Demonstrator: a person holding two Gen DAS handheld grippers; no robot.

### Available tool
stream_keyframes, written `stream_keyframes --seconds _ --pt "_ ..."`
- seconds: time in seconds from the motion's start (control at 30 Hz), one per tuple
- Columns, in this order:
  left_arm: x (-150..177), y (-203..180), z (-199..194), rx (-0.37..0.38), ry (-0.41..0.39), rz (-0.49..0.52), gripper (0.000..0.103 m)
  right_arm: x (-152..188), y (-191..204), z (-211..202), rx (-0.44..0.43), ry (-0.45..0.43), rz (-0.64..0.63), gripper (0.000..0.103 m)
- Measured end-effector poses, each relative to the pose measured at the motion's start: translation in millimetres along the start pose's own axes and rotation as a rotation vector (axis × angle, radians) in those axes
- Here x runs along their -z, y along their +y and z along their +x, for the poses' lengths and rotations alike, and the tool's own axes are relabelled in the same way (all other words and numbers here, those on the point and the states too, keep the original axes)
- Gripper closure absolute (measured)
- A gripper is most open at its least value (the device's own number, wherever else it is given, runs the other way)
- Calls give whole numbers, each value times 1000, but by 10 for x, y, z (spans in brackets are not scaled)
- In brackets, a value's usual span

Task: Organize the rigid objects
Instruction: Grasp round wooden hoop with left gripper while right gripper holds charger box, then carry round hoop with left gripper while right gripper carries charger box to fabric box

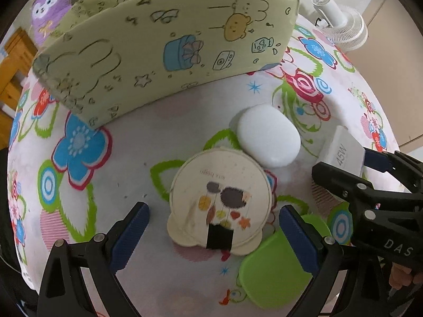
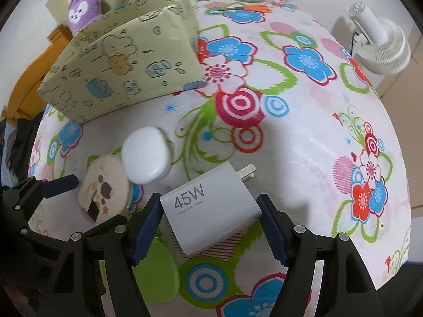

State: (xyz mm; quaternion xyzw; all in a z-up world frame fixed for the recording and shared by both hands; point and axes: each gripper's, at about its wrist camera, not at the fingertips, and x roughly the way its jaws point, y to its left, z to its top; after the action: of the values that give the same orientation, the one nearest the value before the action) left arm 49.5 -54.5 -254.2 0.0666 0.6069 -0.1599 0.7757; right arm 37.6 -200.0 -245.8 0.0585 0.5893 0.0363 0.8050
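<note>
While pads flank it, the charger (image 2: 211, 208) sits inside the right tool (image 2: 211, 227) — seemingly touching.

"45W" on white charger (image 2: 211, 208); "DAS" on right tool (image 1: 380, 158).

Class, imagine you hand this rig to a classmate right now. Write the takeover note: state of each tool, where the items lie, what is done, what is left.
Left tool: open, straddling the round cream case, not gripping.
Right tool: closed around the white 45W charger, which seems to rest on the floral tablecloth.
The white oval case lies beside the round case; the green oval item lies nearest the tools.
The patterned fabric box stands behind them.
Done: apparently nothing boxed yet.
Left: probably move all four items into the box.
</note>
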Motion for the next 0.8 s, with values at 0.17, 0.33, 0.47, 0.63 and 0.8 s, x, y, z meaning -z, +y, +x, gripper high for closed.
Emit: stream_keyframes --seconds 0.17,0.33,0.47,0.63,0.8 --pt "-65 -61 36 -4 -11 12 5 -2 -51 0 4 2 17 29" --pt "-112 -145 60 -59 -24 50 18 -25 -60 30 4 3 23 29" --pt "-151 -194 48 -56 -31 53 26 -10 -52 33 2 5 24 29" --pt "-103 -161 -27 -60 -31 48 26 3 -27 24 -5 4 17 29" --pt "-60 -100 -121 -60 -44 34 26 -17 31 2 -20 -2 5 29"
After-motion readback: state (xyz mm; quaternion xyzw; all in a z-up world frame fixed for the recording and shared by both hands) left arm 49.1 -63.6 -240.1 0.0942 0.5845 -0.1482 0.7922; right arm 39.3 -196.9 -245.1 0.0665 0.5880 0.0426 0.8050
